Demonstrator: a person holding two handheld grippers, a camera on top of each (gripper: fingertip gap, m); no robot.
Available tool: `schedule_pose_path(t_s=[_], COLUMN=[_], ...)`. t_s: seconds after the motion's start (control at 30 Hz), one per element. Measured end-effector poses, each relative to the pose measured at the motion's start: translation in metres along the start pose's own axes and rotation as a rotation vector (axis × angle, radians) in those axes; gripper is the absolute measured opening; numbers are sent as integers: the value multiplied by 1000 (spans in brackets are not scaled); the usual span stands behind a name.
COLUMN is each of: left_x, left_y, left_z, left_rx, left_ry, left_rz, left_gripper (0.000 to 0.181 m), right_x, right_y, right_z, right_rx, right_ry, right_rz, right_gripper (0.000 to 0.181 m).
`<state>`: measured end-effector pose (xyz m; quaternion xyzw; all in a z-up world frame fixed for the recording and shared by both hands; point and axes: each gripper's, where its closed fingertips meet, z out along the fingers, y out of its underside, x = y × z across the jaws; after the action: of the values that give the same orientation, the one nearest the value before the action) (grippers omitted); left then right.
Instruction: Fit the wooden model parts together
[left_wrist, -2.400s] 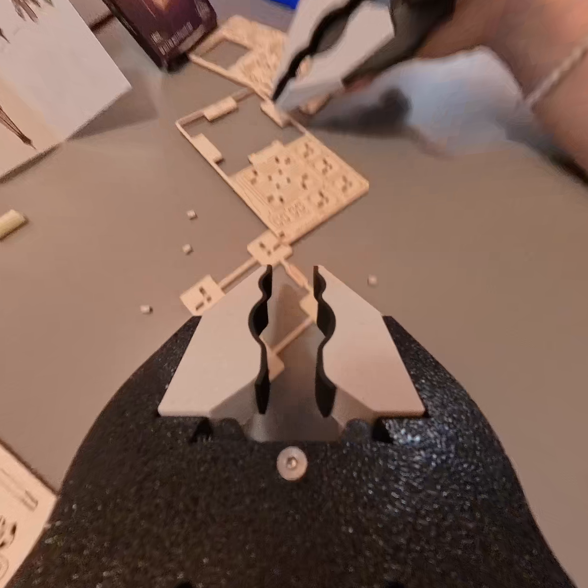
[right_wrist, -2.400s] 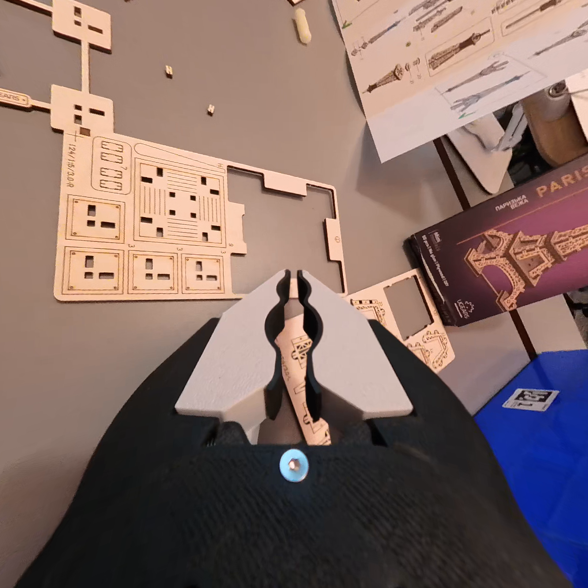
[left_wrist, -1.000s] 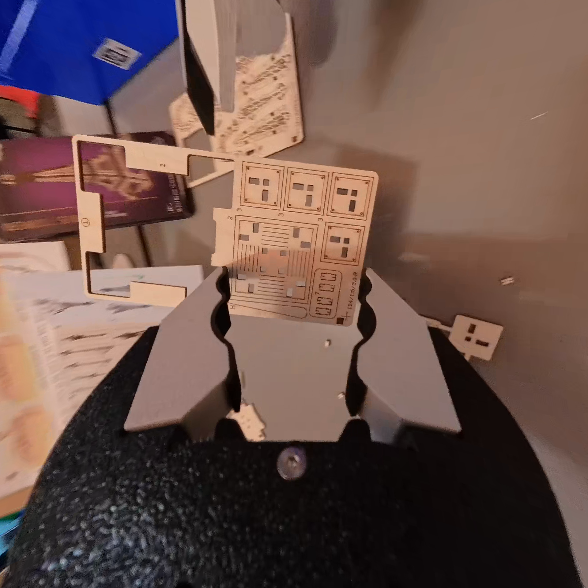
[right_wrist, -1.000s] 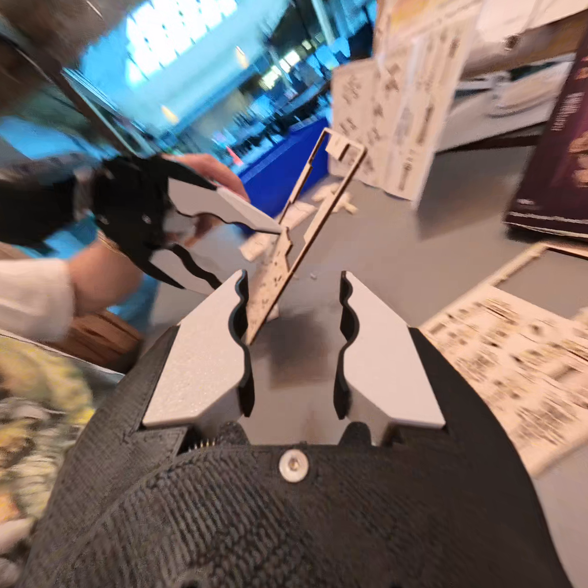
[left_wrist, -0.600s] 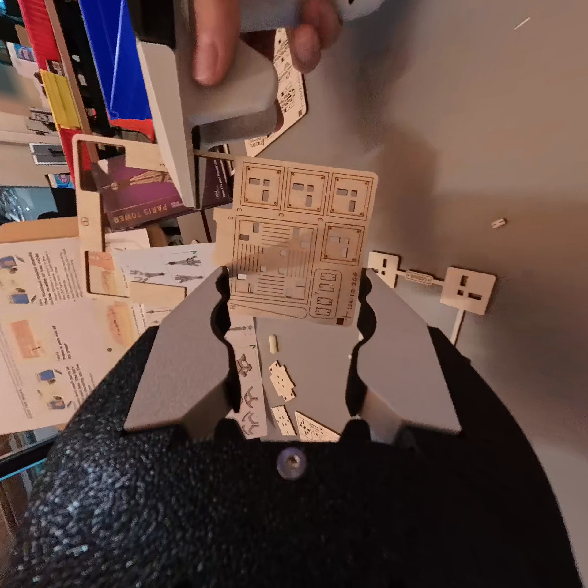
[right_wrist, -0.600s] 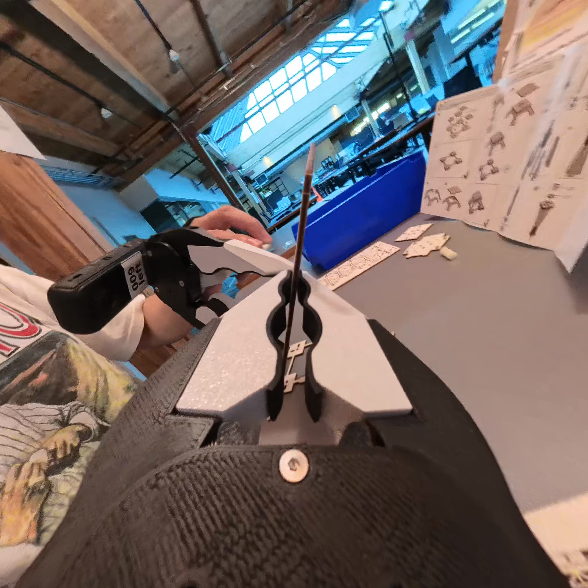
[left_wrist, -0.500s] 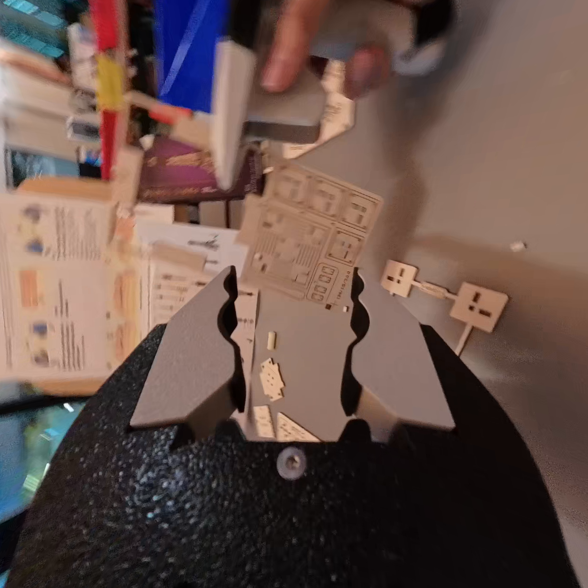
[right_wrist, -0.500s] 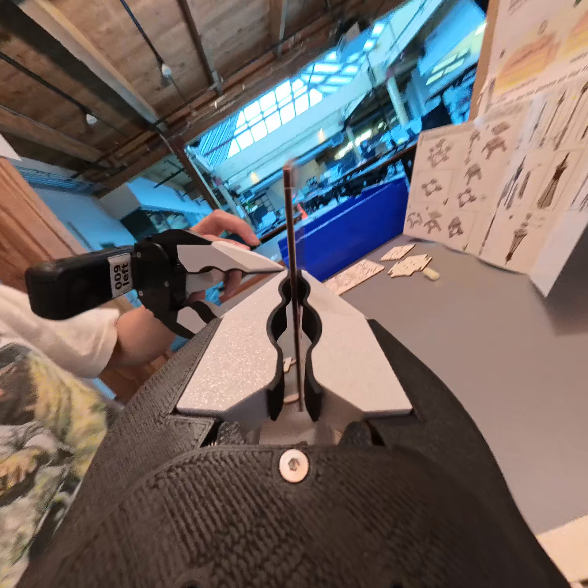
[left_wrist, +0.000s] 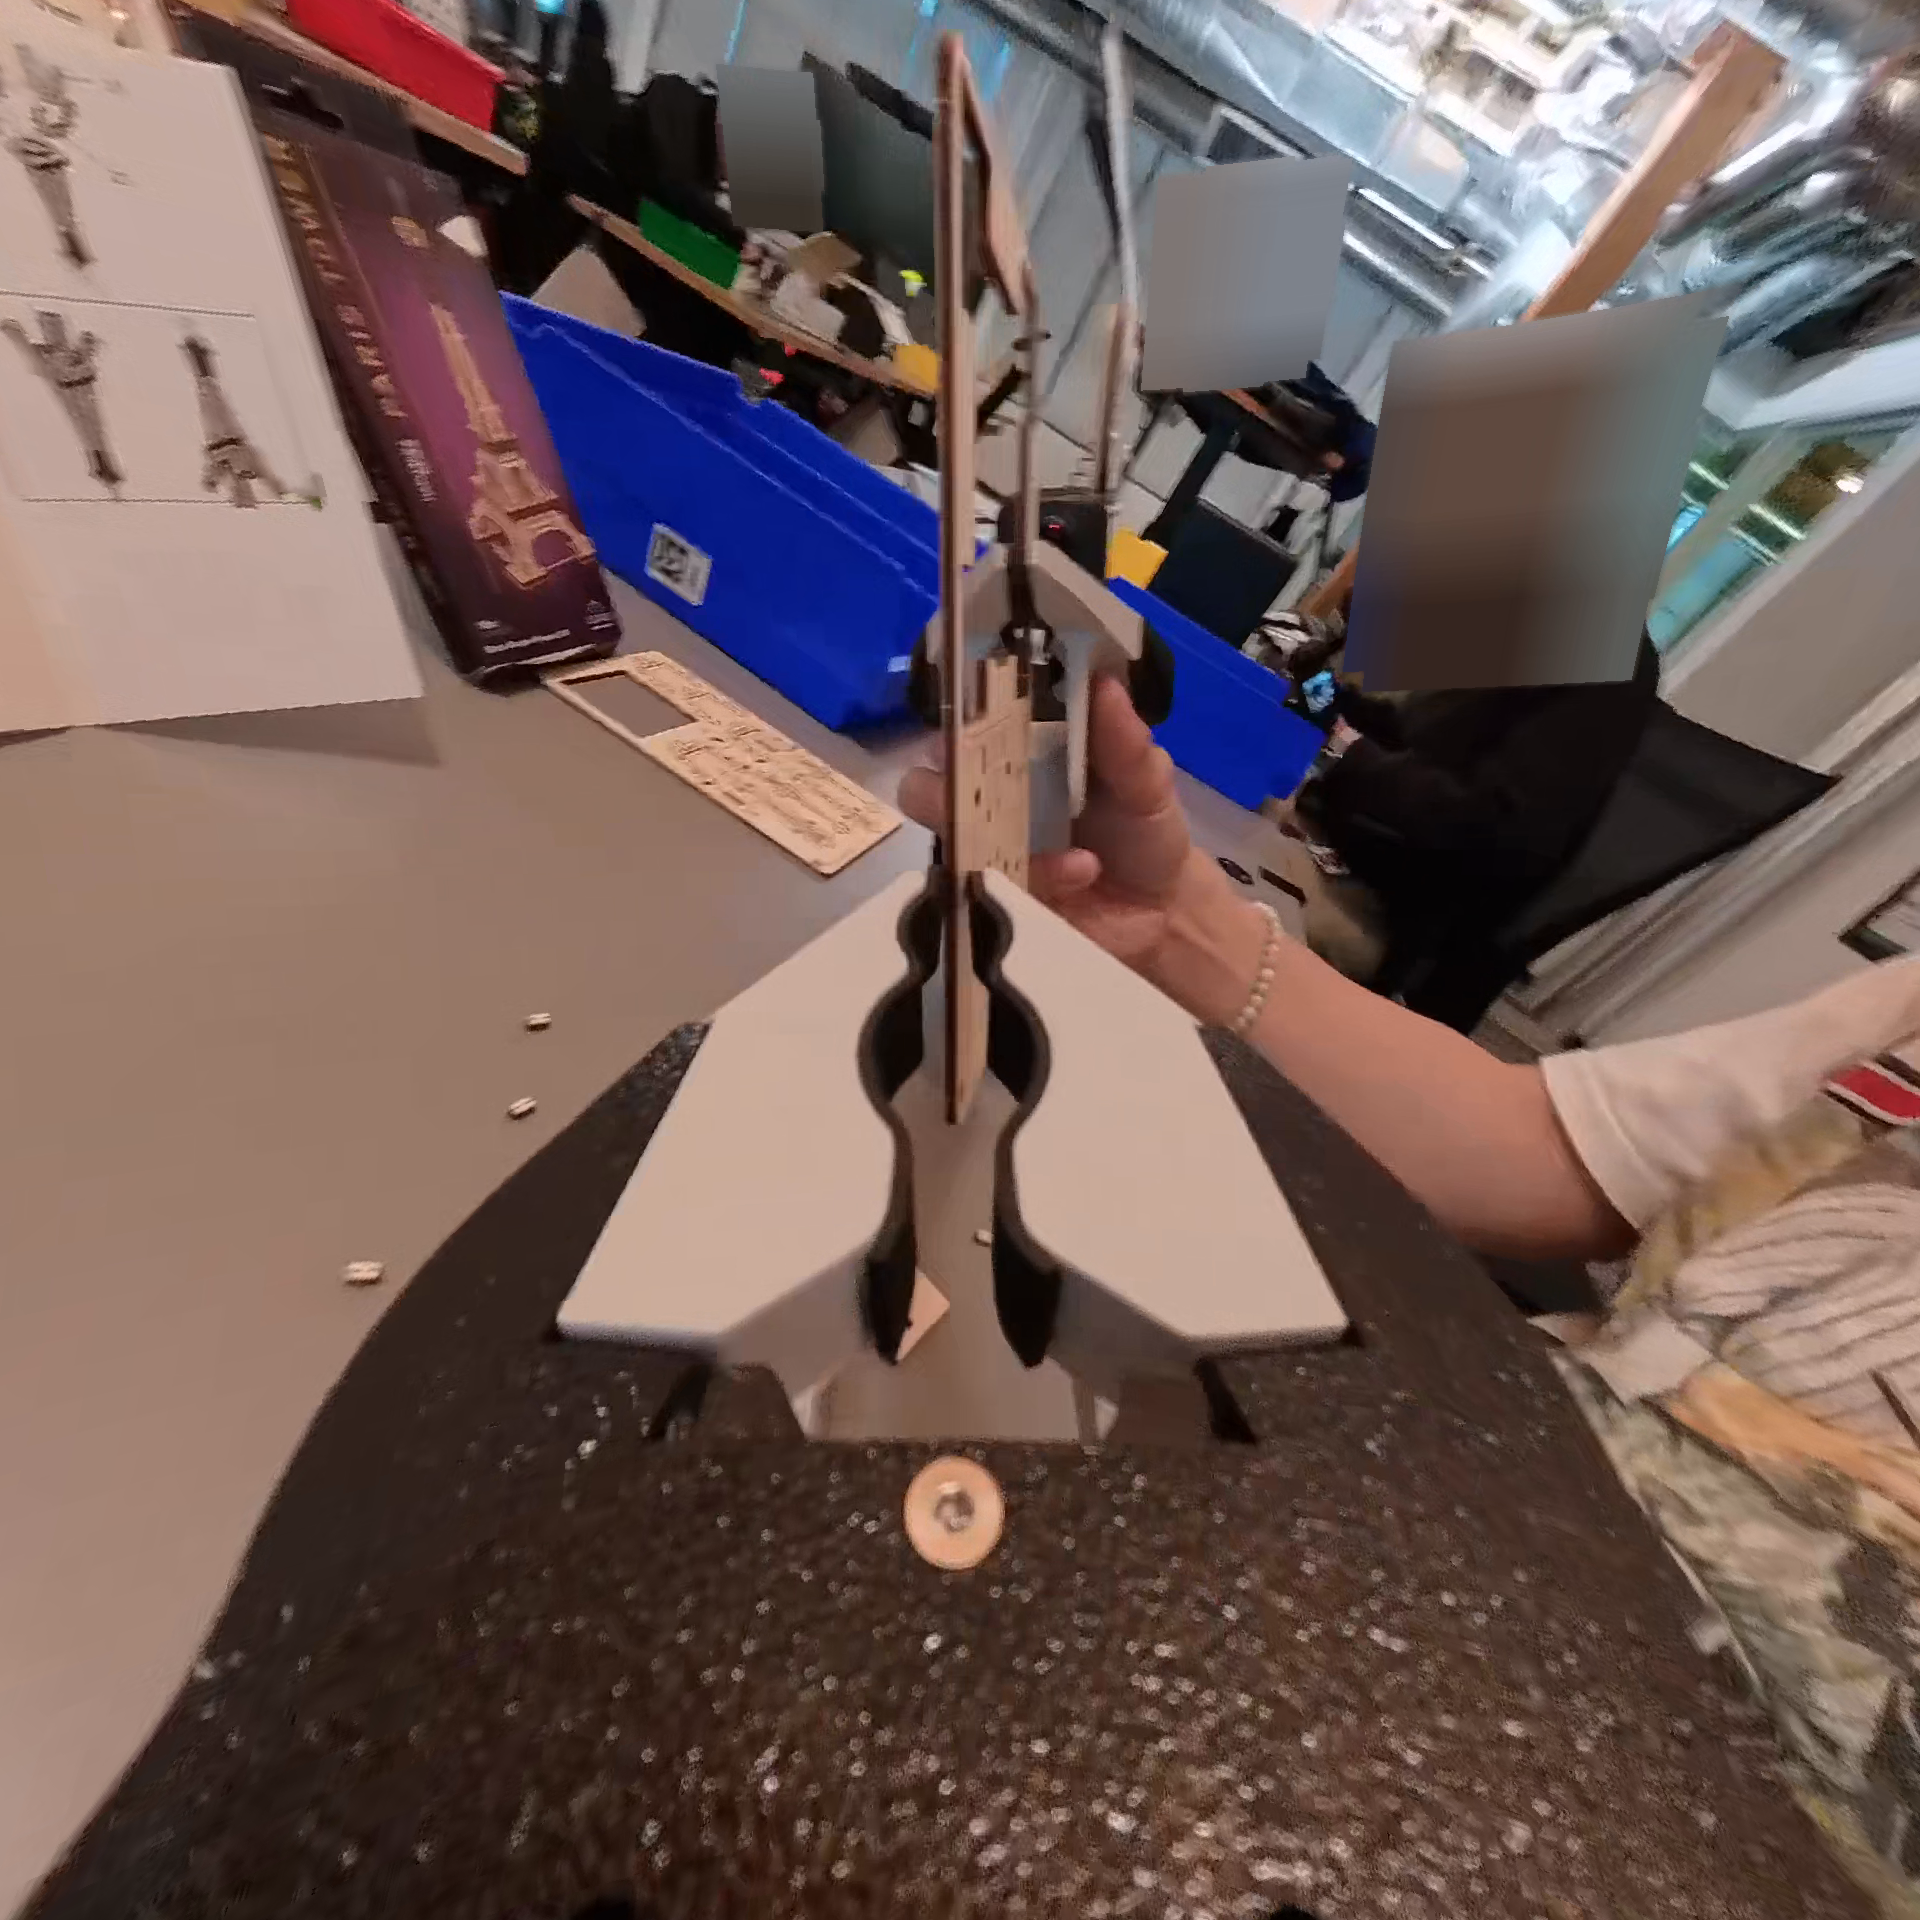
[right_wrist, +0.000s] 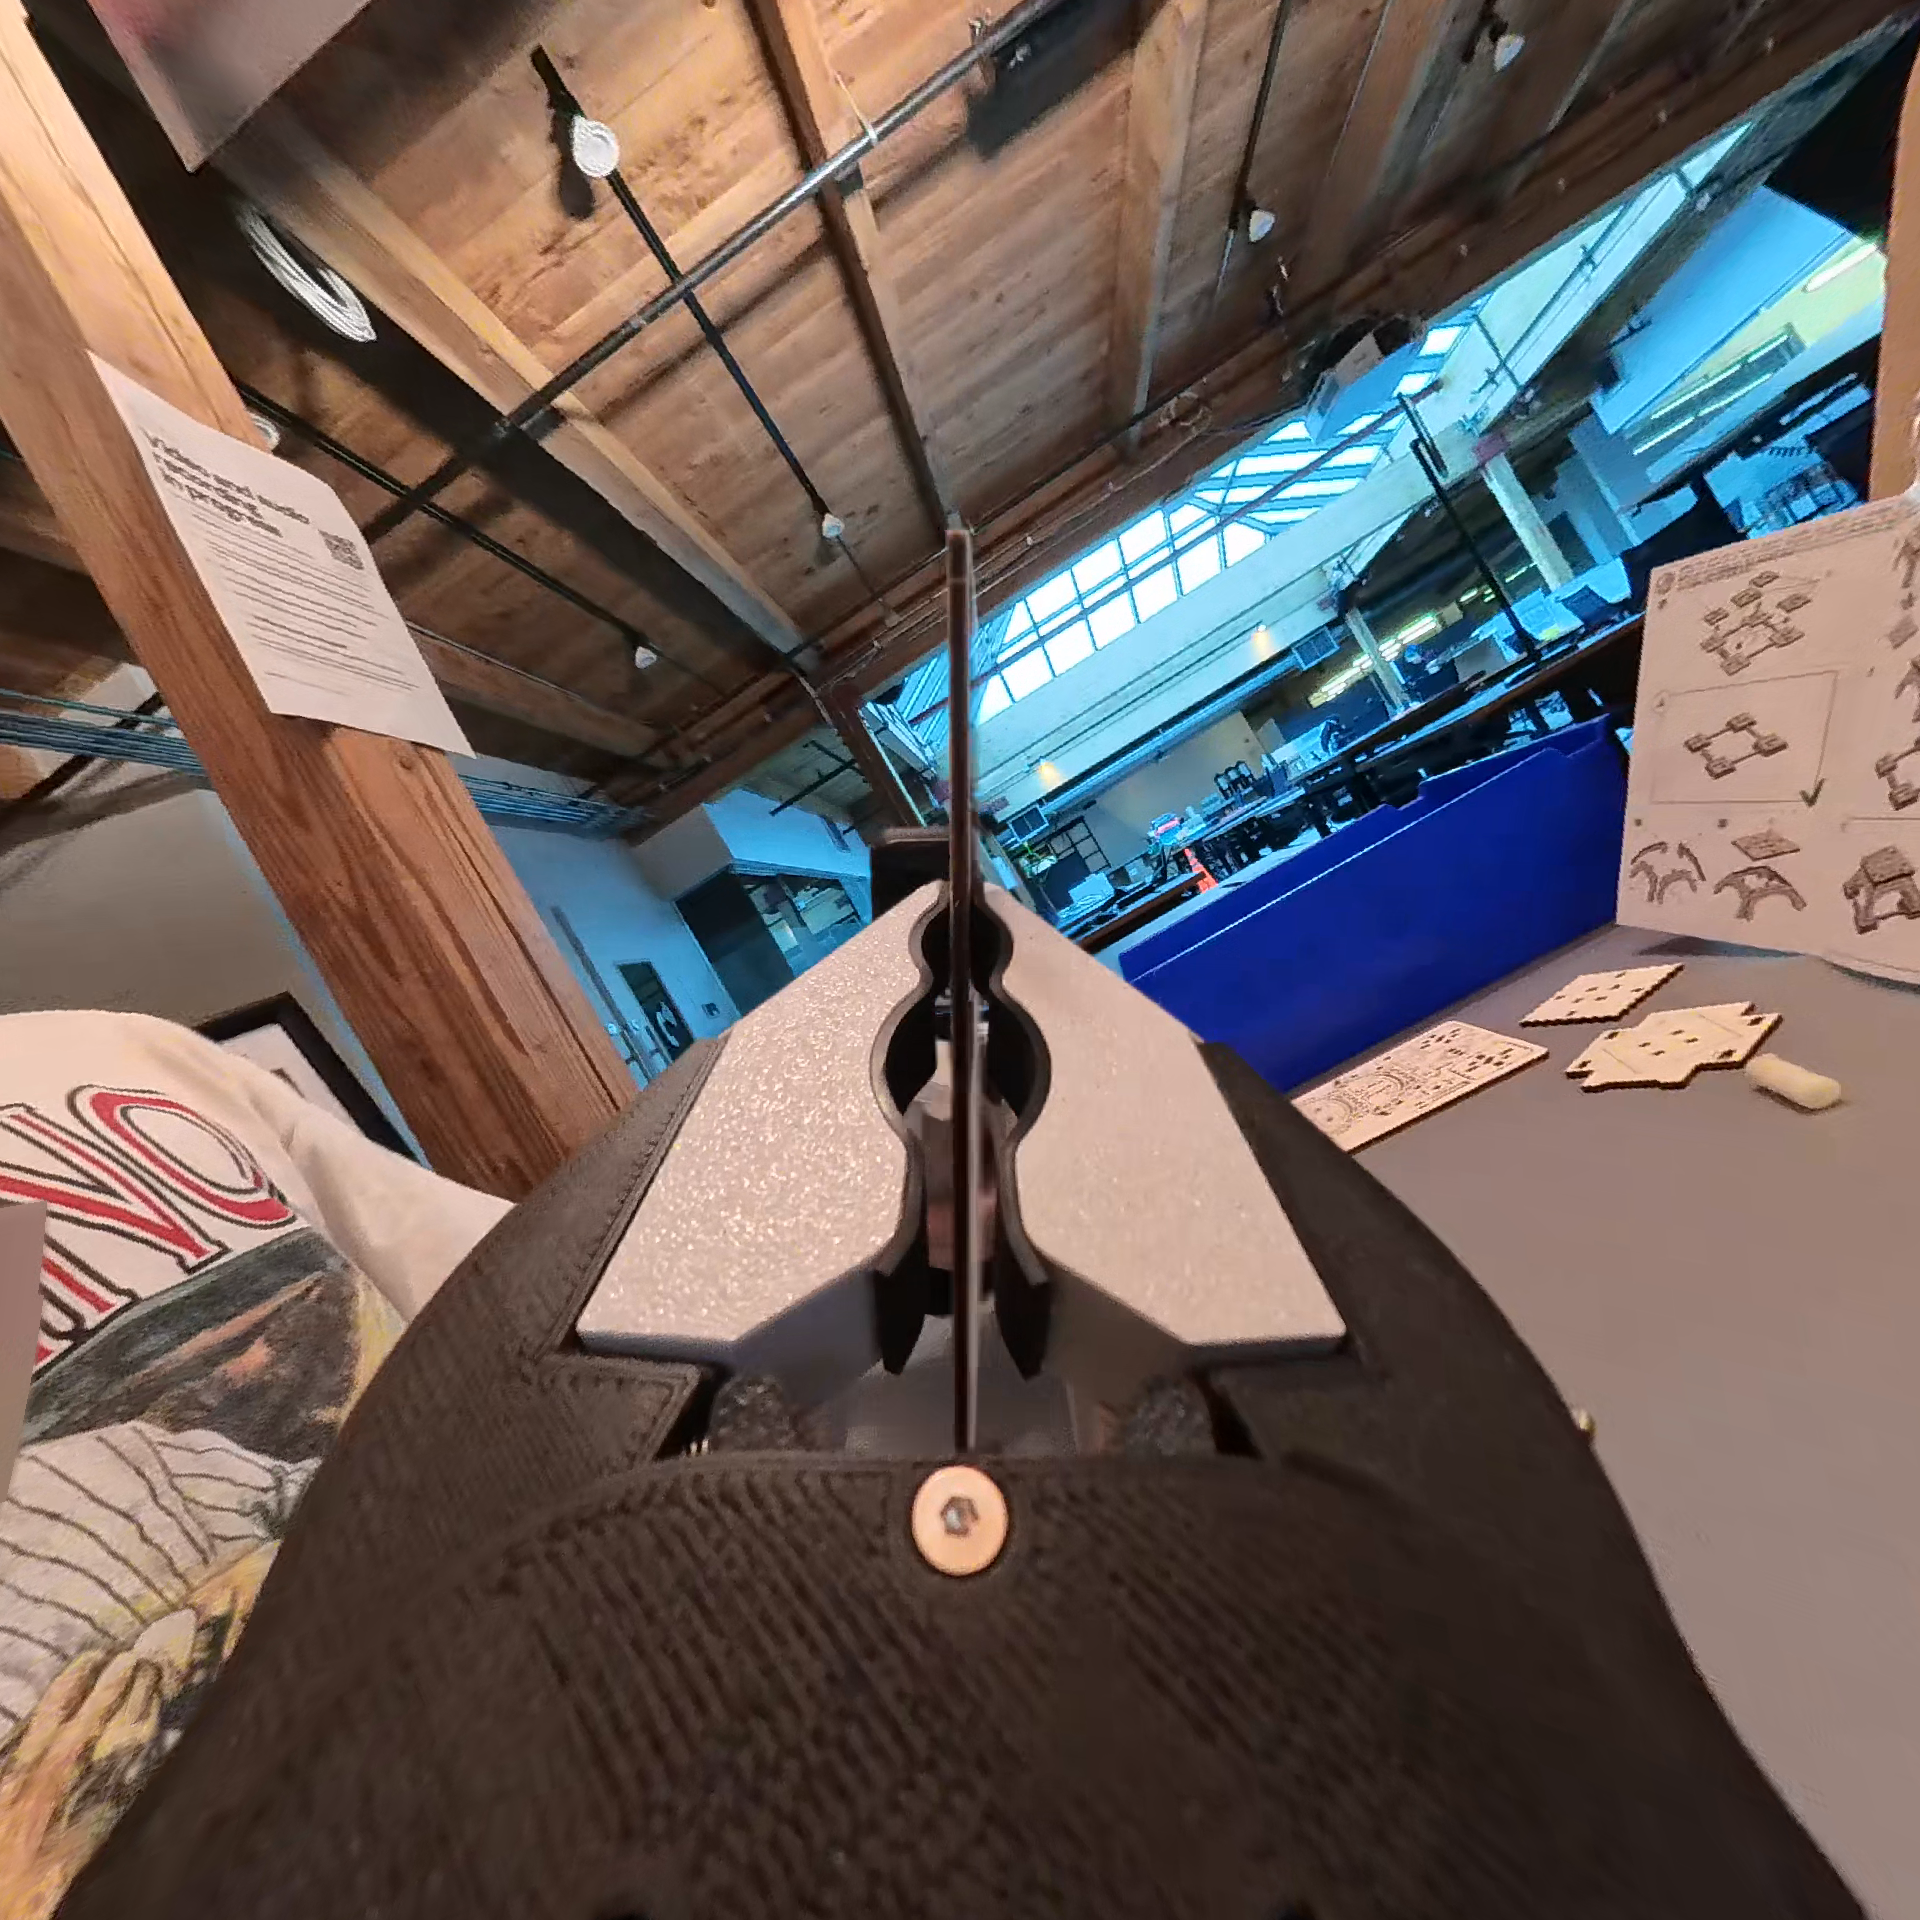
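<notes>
A thin wooden parts sheet (left_wrist: 958, 468) stands upright in the air and shows edge-on in both views. My left gripper (left_wrist: 954, 883) is shut on its near lower edge. My right gripper (left_wrist: 1023, 623), held by a hand, grips the same sheet from the far side and faces me. In the right wrist view my right gripper (right_wrist: 961, 904) is shut on the sheet (right_wrist: 961, 727), which rises as a dark line above the fingertips. The left gripper is mostly hidden behind it there.
On the grey table (left_wrist: 312, 935) lie another wooden sheet (left_wrist: 748, 769) and small wood bits (left_wrist: 535, 1023), near a purple box (left_wrist: 447, 416), a blue bin (left_wrist: 748, 540) and an instruction sheet (left_wrist: 156, 416). Loose wooden parts (right_wrist: 1662, 1049) lie at the right. The person's body is close by. The tips of one gripper are about 8 cm away from the tips of the other.
The right gripper shut on the sheet and held it upright off the table. The left gripper, open half a second ago, has closed on the sheet's edge. Both views now see it edge-on.
</notes>
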<state>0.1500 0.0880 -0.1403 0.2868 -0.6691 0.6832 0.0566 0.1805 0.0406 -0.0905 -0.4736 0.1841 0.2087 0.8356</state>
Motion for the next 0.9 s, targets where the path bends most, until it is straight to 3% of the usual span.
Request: schedule_pose_path(t_s=[0.2,0.3,0.43,0.67,0.8,0.9], left_x=[5,4,0,0,2,2], left_y=[-1,-5,-7,-9,-6,-1], left_z=[-5,-15,-26,-27,-25,-25], left_rx=[19,51,99,171,176,176], left_ry=[40,44,28,31,38,28], left_rz=[8,-27,-69,-99,-117,-128], left_gripper=[0,0,0,0,0,0], right_x=[9,22,25,11,7,6], right_y=[5,12,31,82,81,76], right_z=[-3,-13,-27,-25,-14,-11], right_rx=[-48,-133,-301,-563,-516,-485], right_ry=[54,136,141,45,23,18], right_rz=[-9,-27,-60,-96,-97,-90], right_gripper=[1,29,37,28,28,4])
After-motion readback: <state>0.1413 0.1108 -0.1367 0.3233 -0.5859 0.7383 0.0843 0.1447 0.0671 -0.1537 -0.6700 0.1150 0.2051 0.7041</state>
